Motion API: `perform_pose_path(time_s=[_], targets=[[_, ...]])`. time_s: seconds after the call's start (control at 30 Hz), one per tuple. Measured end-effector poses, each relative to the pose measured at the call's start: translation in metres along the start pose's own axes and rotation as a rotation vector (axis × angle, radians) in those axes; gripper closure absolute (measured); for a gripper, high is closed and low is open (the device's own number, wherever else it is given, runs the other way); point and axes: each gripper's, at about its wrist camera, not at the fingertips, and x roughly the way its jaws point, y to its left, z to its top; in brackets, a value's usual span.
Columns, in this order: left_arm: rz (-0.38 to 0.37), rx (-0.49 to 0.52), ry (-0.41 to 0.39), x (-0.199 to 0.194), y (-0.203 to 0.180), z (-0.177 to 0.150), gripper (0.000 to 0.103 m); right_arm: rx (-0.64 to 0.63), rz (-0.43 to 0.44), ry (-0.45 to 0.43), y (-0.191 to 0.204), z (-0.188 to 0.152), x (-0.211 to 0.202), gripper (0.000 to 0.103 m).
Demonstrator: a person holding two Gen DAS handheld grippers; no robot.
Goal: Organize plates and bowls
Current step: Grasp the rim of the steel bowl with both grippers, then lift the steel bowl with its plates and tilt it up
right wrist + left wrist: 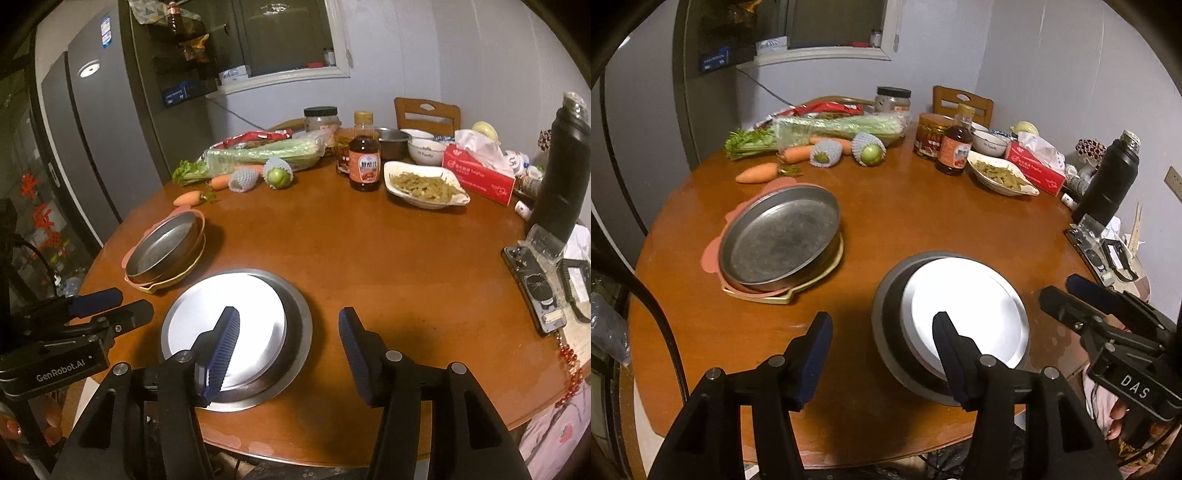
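A shiny round metal plate (967,306) (255,295) lies upside down on a wider grey plate (888,295) (297,325) near the table's front edge. To the left, a dark metal pan (779,240) (162,251) rests on pink and yellow plates (713,254). My left gripper (882,354) (131,302) stands open at the stack's left edge, its right finger over the shiny plate. At the stack's right edge my right gripper (288,339) (1062,290) is open too, its left finger above the plate. No pad presses on anything.
On the round wooden table (923,221), the back holds carrots (757,172), celery (827,127), netted fruit, a sauce bottle (364,162), jars, white bowls (424,150), a dish of food (424,184) and a red tissue box (480,171). A black flask (561,173) and small devices line the right edge. A fridge (96,147) stands left.
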Motion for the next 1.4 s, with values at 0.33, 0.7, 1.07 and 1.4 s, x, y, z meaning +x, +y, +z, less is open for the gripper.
perform_pose_path(time_s=[0.33, 0.7, 1.07, 1.4], targets=[[-0.080, 0.011, 0.046, 0.025, -0.007, 0.002, 0.045, 0.025, 0.028, 0.067, -0.003, -0.007, 0.029, 0.045], [-0.073, 0.014, 0.078, 0.048, -0.002, 0.002, 0.045, 0.064, 0.032, 0.133, -0.007, -0.012, 0.057, 0.045], [-0.078, 0.019, 0.099, 0.063, 0.001, -0.001, 0.045, 0.090, 0.062, 0.170, -0.006, -0.014, 0.075, 0.045], [-0.062, 0.004, 0.118, 0.075, 0.008, -0.001, 0.039, 0.080, 0.064, 0.173, -0.004, -0.017, 0.082, 0.045]])
